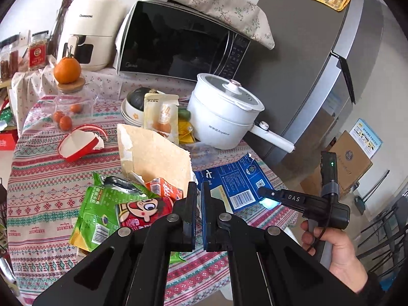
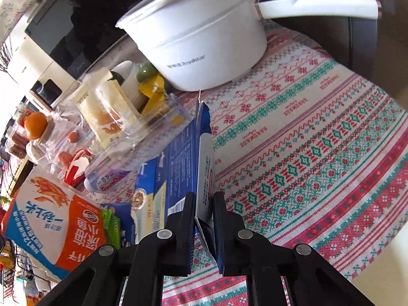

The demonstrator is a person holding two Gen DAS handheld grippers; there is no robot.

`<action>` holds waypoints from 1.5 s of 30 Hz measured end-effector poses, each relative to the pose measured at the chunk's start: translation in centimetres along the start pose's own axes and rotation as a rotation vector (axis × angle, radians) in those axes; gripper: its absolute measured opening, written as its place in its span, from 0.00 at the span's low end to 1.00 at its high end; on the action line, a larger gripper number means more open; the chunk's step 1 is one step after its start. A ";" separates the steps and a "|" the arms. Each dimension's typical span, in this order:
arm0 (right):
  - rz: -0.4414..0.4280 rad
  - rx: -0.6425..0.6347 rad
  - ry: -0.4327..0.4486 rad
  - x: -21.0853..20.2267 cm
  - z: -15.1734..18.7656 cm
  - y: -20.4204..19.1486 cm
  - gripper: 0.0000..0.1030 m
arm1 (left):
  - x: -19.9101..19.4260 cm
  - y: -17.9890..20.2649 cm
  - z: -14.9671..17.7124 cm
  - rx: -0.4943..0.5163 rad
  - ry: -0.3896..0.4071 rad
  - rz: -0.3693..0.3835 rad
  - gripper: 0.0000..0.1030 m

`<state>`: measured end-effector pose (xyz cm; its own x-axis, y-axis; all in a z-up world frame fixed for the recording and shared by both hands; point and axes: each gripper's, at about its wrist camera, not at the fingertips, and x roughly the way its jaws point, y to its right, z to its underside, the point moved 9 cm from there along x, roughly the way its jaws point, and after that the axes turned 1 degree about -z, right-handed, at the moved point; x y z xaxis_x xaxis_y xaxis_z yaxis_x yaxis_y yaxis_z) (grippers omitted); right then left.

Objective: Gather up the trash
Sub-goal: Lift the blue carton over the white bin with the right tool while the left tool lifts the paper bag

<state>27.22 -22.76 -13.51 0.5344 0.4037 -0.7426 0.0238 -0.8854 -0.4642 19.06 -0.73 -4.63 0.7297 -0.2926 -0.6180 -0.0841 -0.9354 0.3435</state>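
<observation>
A pile of trash lies on the patterned tablecloth (image 1: 46, 199): a green snack wrapper (image 1: 102, 211), a red cartoon wrapper (image 1: 142, 211), a torn brown paper bag (image 1: 158, 158) and a blue flattened carton (image 1: 237, 181). My left gripper (image 1: 199, 191) hovers over the pile with its jaws nearly together and nothing visibly between them. My right gripper (image 2: 205, 201) is shut on the edge of the blue carton (image 2: 178, 160) and lifts that edge upright. The right gripper also shows in the left wrist view (image 1: 265, 193), at the carton's right edge.
A white electric pot (image 1: 224, 112) with a long handle stands behind the trash. A microwave (image 1: 178, 40), an air fryer (image 1: 89, 30), a jar with an orange on top (image 1: 67, 94), a torn red bowl (image 1: 79, 142) and stacked bowls crowd the back. An orange-and-white noodle bag (image 2: 51, 221) lies left.
</observation>
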 end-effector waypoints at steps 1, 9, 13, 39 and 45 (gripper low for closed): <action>0.002 -0.013 0.005 -0.5 0.2 -0.2 0.10 | -0.4 0.5 0.6 -0.002 -0.001 0.015 0.02; -0.014 -0.042 0.045 -4.5 1.0 -0.9 0.10 | -2.0 2.7 5.9 0.062 -0.027 0.082 0.01; -0.029 -0.062 0.090 -7.1 1.2 -1.5 0.10 | -2.4 3.0 7.0 0.067 -0.046 0.119 0.01; 0.108 -0.041 0.056 -14.9 7.7 8.4 0.10 | 2.6 -5.6 5.7 -0.115 -0.016 -0.009 0.65; 0.093 -0.062 0.036 -13.7 7.6 7.2 0.10 | 5.1 -8.7 4.3 -0.235 0.037 -0.016 0.59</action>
<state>13.69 -32.91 -10.34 0.5667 0.3118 -0.7626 0.0243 -0.9315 -0.3628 20.58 5.10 -13.79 0.7544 -0.2668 -0.5997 0.0845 -0.8666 0.4918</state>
